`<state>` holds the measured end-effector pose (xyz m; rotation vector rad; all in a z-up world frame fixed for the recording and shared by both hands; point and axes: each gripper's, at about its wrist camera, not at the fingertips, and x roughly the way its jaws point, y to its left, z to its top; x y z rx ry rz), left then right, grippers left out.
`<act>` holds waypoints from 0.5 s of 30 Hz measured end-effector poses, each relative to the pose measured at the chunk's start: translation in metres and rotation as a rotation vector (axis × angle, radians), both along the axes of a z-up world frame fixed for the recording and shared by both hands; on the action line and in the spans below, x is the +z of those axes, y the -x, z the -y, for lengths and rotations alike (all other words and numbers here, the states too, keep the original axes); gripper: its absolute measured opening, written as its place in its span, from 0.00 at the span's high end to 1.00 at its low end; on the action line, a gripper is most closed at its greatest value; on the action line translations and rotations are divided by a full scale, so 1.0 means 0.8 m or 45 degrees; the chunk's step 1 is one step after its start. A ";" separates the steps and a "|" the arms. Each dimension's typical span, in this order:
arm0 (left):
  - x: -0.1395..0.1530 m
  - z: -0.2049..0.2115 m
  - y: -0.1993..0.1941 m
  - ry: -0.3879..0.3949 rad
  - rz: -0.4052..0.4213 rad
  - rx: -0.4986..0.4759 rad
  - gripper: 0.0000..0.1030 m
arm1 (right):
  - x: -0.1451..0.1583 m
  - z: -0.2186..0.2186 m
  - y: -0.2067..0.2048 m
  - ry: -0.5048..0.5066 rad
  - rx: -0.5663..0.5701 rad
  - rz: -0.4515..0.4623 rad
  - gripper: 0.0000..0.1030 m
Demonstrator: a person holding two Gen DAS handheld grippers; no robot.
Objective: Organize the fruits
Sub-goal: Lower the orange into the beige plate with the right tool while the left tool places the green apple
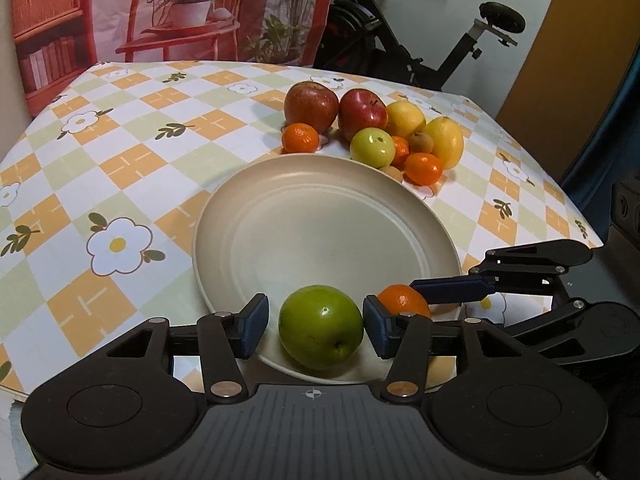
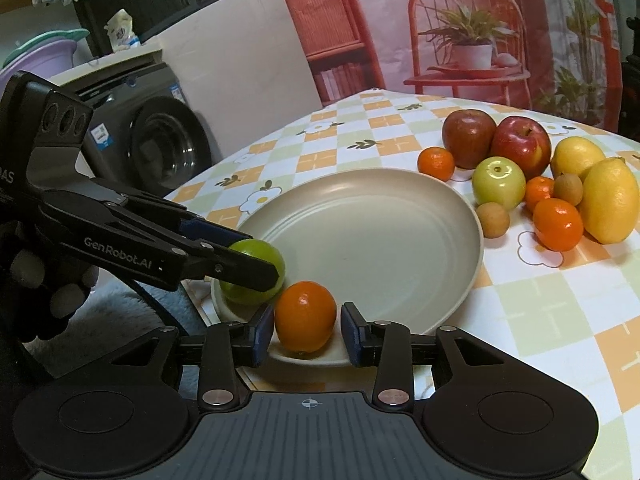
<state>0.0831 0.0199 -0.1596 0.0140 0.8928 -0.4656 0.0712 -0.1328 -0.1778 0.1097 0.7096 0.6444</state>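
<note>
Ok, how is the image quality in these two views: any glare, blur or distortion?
Left wrist view: sharp, strong fisheye bending at the table edges, small highlight on the green apple, soft shadow across the plate. Right wrist view: equally sharp, small glare spot on the orange, corners dark.

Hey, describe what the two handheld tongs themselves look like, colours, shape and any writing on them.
Both are matte black plastic. The left tongs and right tongs each have two fingers faced with dark blue ribbed pads, hinged on black link bars with silver round rivets. Behind them sits a wide ribbed body with two round discs and a small crosshair mark. The left one's side reads GenRobot.AI in pale letters. The hand holding it wears a dark glove.
</note>
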 end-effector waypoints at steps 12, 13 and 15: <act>0.008 -0.004 -0.002 0.008 0.031 0.025 0.47 | 0.004 0.006 0.002 0.003 -0.037 0.042 0.66; 0.008 -0.004 -0.002 0.006 0.032 0.024 0.47 | 0.004 0.006 0.002 0.003 -0.039 0.043 0.66; 0.008 -0.004 -0.002 0.004 0.034 0.023 0.47 | 0.005 0.005 0.001 0.002 -0.039 0.042 0.66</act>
